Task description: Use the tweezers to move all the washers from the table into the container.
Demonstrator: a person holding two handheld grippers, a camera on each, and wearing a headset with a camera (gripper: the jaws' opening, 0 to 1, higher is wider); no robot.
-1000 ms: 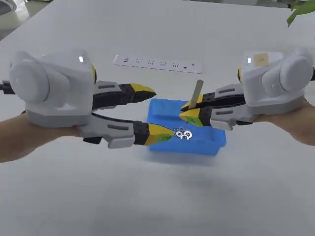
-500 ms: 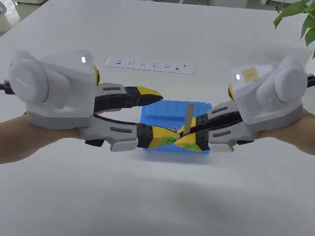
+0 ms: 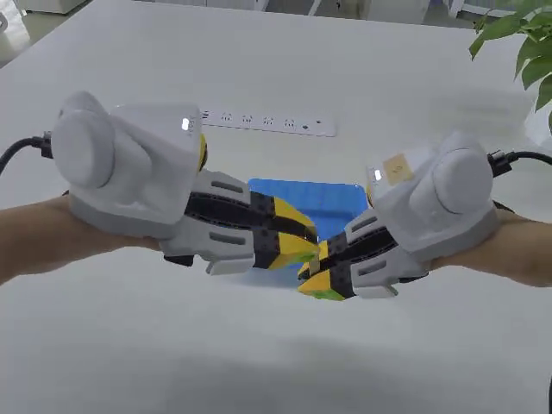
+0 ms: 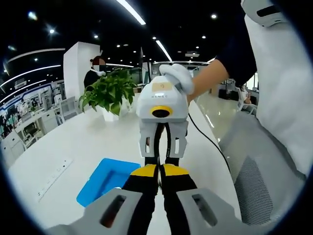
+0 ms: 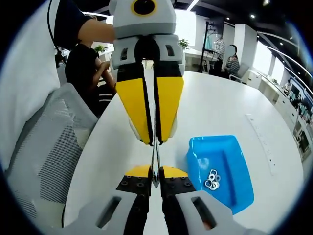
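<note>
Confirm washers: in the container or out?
In. The right gripper view shows a cluster of washers lying on the floor of the blue container. Whether any remain on the table, cannot tell.

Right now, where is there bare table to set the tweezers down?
Bare table lies on the near side of both grippers, and beyond the power strip. It is crowded where the left gripper and right gripper meet on the tweezers at the container.
</note>
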